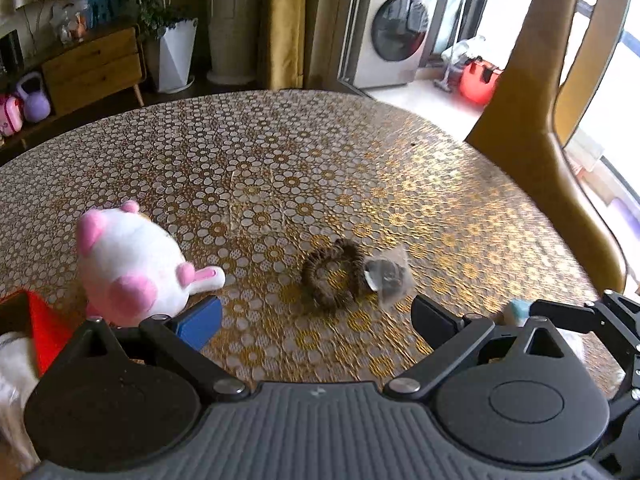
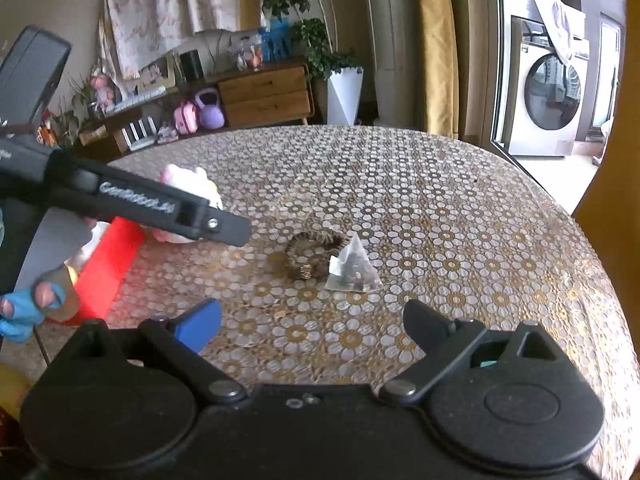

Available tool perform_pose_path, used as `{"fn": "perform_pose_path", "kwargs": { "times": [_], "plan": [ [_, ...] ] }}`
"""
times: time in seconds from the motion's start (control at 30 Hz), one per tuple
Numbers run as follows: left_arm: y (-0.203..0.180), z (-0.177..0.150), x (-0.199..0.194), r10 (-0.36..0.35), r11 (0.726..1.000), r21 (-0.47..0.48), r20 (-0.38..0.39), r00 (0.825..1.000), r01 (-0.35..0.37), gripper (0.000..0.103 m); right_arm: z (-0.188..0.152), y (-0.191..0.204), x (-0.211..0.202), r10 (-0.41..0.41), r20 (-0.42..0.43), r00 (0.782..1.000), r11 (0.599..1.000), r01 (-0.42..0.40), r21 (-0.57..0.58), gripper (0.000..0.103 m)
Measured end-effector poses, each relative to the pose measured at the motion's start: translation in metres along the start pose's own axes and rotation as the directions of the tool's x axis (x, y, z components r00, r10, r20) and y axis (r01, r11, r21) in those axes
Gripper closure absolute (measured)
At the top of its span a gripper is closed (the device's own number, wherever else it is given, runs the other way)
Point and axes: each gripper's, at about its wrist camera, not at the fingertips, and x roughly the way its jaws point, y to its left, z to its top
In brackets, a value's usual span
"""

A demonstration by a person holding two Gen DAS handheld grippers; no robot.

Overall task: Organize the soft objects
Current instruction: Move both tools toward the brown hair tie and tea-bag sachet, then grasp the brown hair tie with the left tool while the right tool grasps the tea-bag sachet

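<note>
Both grippers, left [image 1: 316,320] and right [image 2: 312,322], are seen spread wide and empty above the table [image 2: 460,208]. The scrunchie [image 1: 334,276] lies touching the tea bag [image 2: 354,270]; the plush [image 1: 132,266] sits beside the red box [image 2: 108,268].

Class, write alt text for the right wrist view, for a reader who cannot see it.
An open right gripper hovers over a flower-patterned table, facing a brown hair scrunchie that touches a pyramid tea bag. At left, the left gripper reaches in front of a pink-and-white plush toy and a red box.
</note>
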Motion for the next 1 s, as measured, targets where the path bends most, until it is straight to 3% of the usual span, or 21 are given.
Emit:
{"fn": "perform_pose_path", "kwargs": {
  "times": [0.37, 0.43, 0.8, 0.87, 0.93, 1.0],
  "plan": [
    [0.013, 0.022, 0.071, -0.008, 0.991, -0.137, -0.094, 0.996, -0.005, 0.002, 0.014, -0.019, 0.061, -0.026, -0.044, 0.999, 1.000, 0.025, -0.011, 0.012],
    [0.013, 0.024, 0.080, 0.006, 0.991, -0.132, -0.096, 0.995, -0.019, 0.002, 0.016, -0.021, 0.071, -0.029, -0.046, 0.998, 0.999, 0.028, -0.022, 0.020],
    [0.016, 0.029, 0.112, 0.044, 0.993, -0.107, -0.089, 0.995, -0.054, 0.003, 0.016, -0.020, 0.113, -0.058, -0.078, 0.995, 0.995, 0.051, -0.085, 0.031],
    [0.015, 0.030, 0.114, 0.043, 0.995, -0.091, -0.081, 0.996, -0.050, 0.007, 0.017, -0.019, 0.117, -0.064, -0.079, 0.995, 0.993, 0.056, -0.103, 0.034],
    [0.013, 0.030, 0.117, 0.028, 0.997, -0.074, -0.087, 0.996, -0.034, 0.028, 0.017, -0.016, 0.121, -0.077, -0.079, 0.994, 0.990, 0.068, -0.121, 0.038],
    [0.012, 0.029, 0.120, 0.017, 0.997, -0.071, -0.098, 0.995, -0.024, 0.039, 0.018, -0.015, 0.125, -0.084, -0.085, 0.993, 0.989, 0.073, -0.127, 0.044]
  ]
}}
